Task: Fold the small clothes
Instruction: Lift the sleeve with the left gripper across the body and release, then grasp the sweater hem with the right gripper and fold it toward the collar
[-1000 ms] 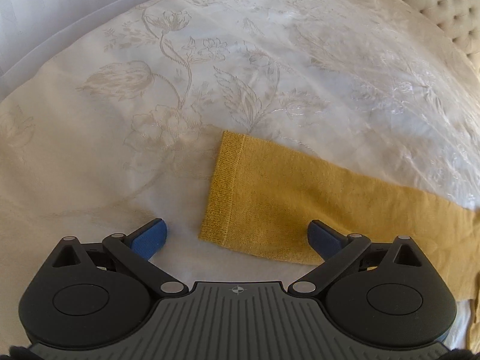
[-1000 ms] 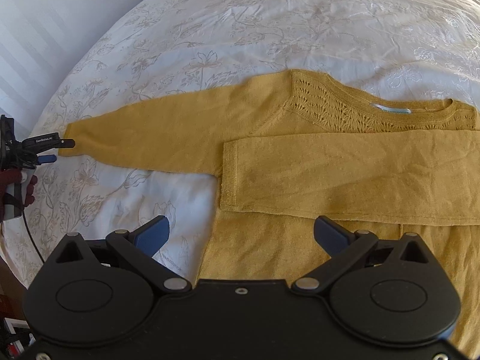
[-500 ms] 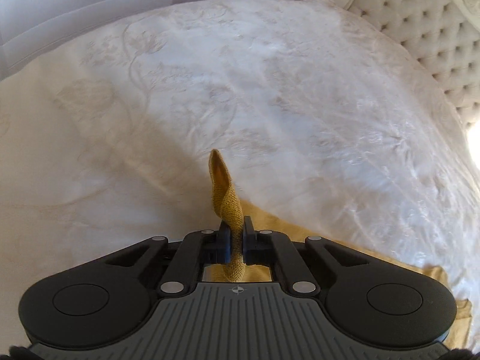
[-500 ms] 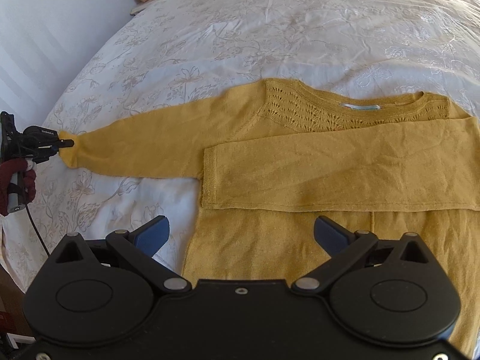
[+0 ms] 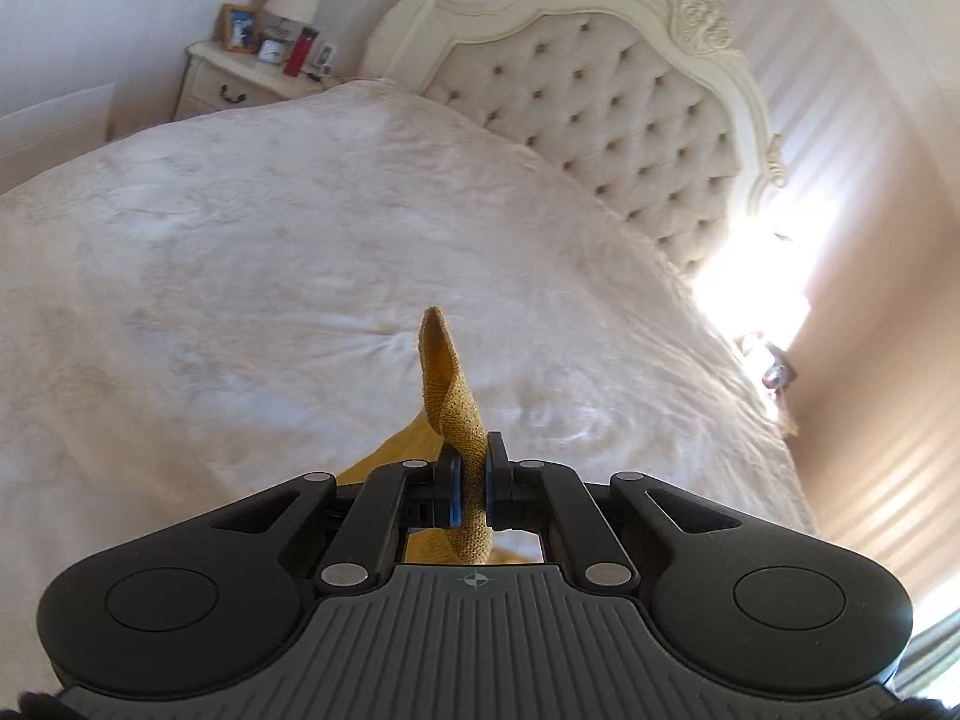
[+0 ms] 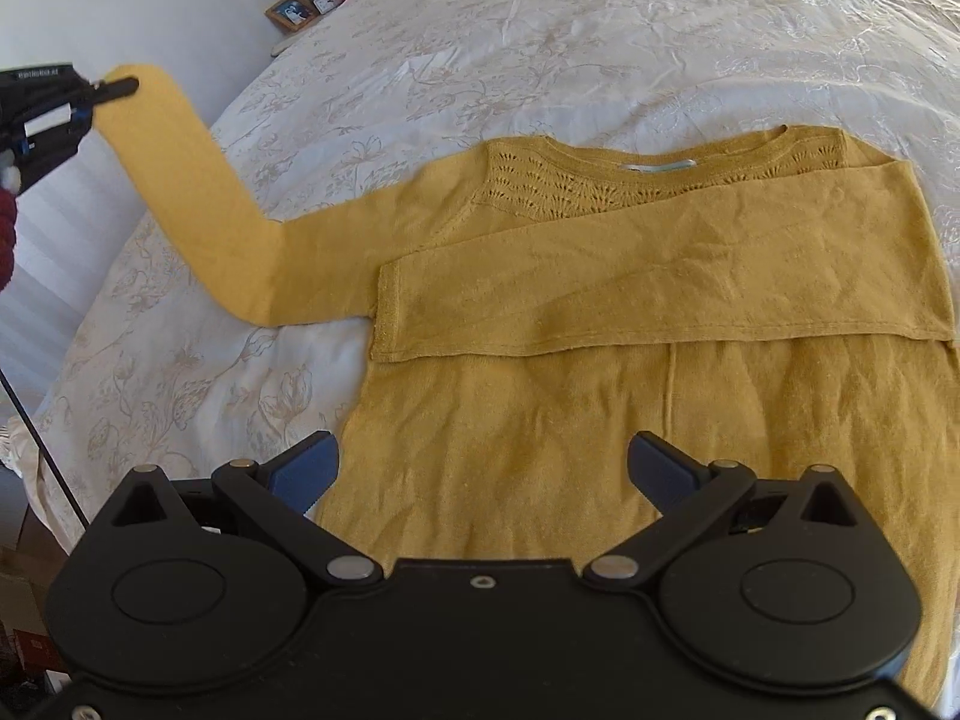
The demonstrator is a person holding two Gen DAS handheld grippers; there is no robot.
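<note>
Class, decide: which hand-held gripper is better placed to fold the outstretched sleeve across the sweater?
Left. The left hand-held gripper is shut on the sleeve cuff, lifted off the bed. The right hand-held gripper hangs open over the sweater.

Mustard-yellow sweater (image 6: 600,396), white floral-embroidered bedspread (image 6: 540,48)

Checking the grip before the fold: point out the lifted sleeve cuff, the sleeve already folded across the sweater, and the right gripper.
lifted sleeve cuff (image 5: 459,420): left wrist view, knit band above the fingers.
folded sleeve (image 6: 660,282): right wrist view, mid-sleeve.
right gripper (image 6: 483,468): right wrist view, between fingertips.
</note>
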